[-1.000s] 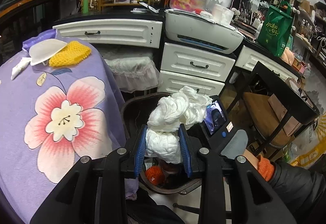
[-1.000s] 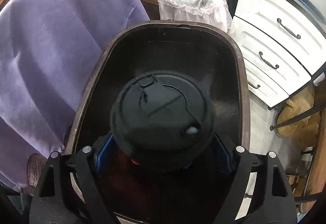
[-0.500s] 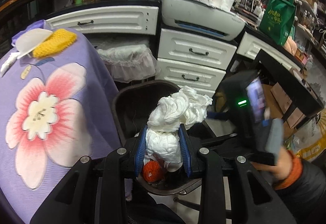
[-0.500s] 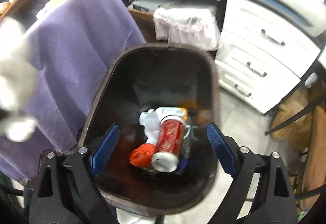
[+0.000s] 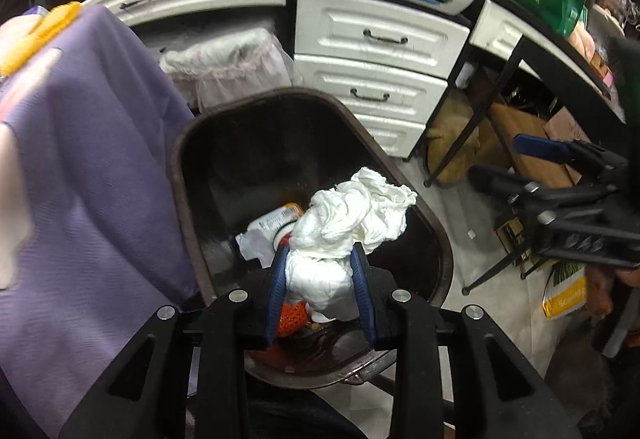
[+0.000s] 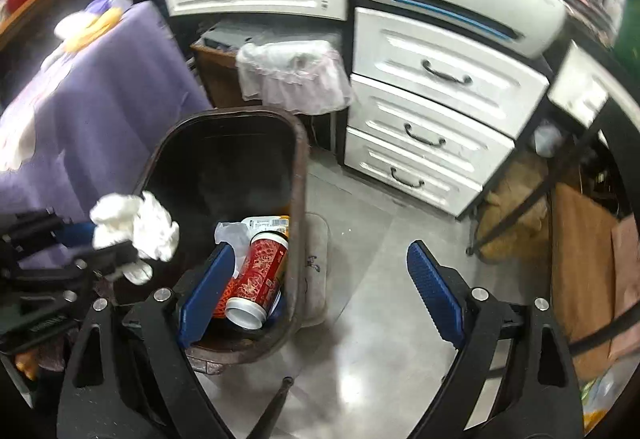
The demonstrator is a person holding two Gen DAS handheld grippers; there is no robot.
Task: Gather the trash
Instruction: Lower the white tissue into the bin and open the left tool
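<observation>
Presently the left gripper [image 5: 320, 275] is clamping crumpled white tissue [image 5: 352, 215] over the dark bin [image 5: 180, 159], while the right gripper [image 6: 320, 287] is hanging wide open, jaws empty.

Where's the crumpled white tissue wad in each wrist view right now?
Left wrist: crumpled white tissue wad low centre, pinched in the left tool over the brown bin.
Right wrist: wad at left, beside the same bin.
Shared landmark: white drawers.
</observation>
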